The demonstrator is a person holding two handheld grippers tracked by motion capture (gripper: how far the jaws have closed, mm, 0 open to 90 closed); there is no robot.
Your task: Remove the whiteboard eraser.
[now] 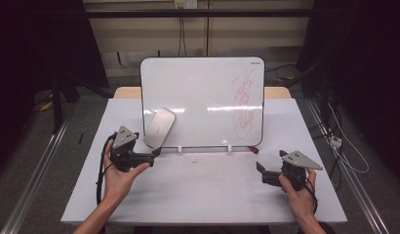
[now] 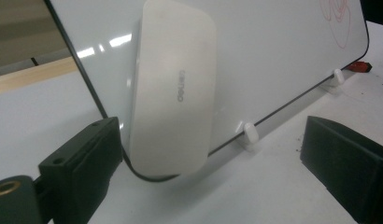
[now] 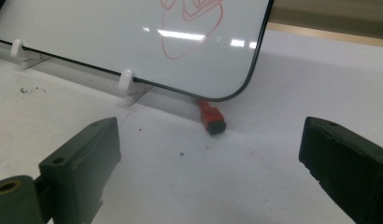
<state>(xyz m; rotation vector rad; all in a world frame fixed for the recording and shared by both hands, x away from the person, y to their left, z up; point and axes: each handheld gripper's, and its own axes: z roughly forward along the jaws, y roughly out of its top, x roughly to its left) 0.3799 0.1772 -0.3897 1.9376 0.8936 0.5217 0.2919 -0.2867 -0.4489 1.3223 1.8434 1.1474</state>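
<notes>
Just ahead of left gripper (image 1: 156,151) — eraser (image 1: 159,127), untouched.

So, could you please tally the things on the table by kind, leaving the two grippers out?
White rectangular whiteboard with red scribbles: 1
Pale grey oval plastic eraser, stuck on the board: 1
Small white plastic board clips: 2
Red marker with black end: 1
Total: 5

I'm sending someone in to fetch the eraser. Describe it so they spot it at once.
Find the whiteboard standing tilted at the back of the white table. At its lower left corner, in front of the left gripper, the eraser sits flat against the board's face. It is a pale, rounded oblong pad, unlike the small red marker cap lying at the lower right corner.
</notes>
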